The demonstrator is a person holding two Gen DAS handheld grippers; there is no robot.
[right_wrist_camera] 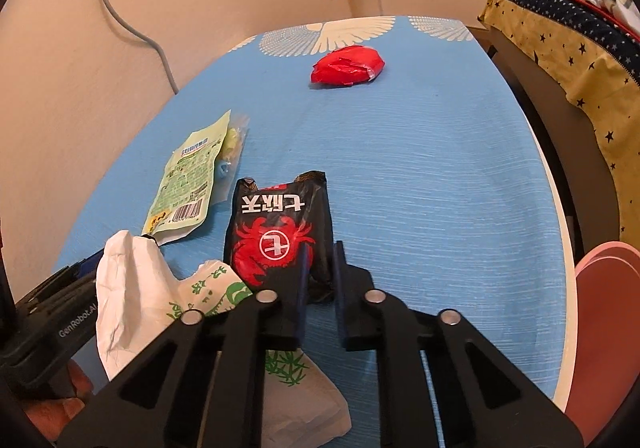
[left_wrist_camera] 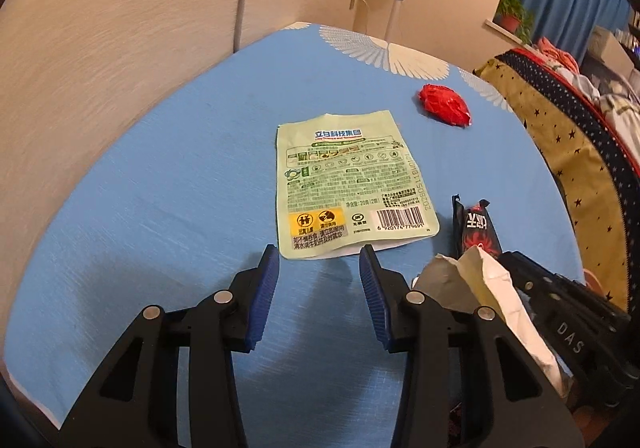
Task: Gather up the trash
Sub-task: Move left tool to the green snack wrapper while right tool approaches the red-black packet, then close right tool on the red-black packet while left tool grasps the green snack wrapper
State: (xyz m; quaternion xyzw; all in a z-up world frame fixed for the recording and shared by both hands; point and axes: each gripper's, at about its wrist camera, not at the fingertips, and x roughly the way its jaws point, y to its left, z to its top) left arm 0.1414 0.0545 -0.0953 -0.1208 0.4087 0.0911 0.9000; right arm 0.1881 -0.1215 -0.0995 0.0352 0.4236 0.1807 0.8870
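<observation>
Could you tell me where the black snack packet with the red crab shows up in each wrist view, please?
Left wrist view: black snack packet at lower right, right of the green packet.
Right wrist view: black snack packet at lower centre, pinched in the right gripper.
Shared landmark: red wrapper, far across the table.

The right claw [right_wrist_camera: 320, 268] is clamped on the near right corner of a black snack packet [right_wrist_camera: 276, 228] printed with a red crab, lying on the blue-clothed worktop [right_wrist_camera: 440, 188]. Left of the packet lies a pale green pouch [right_wrist_camera: 186, 180]; a crumpled red wrapper [right_wrist_camera: 347, 65] sits well beyond. A white paper bag [right_wrist_camera: 132, 296] with green print droops at near left, beside the left claw's black body [right_wrist_camera: 52, 312].
</observation>
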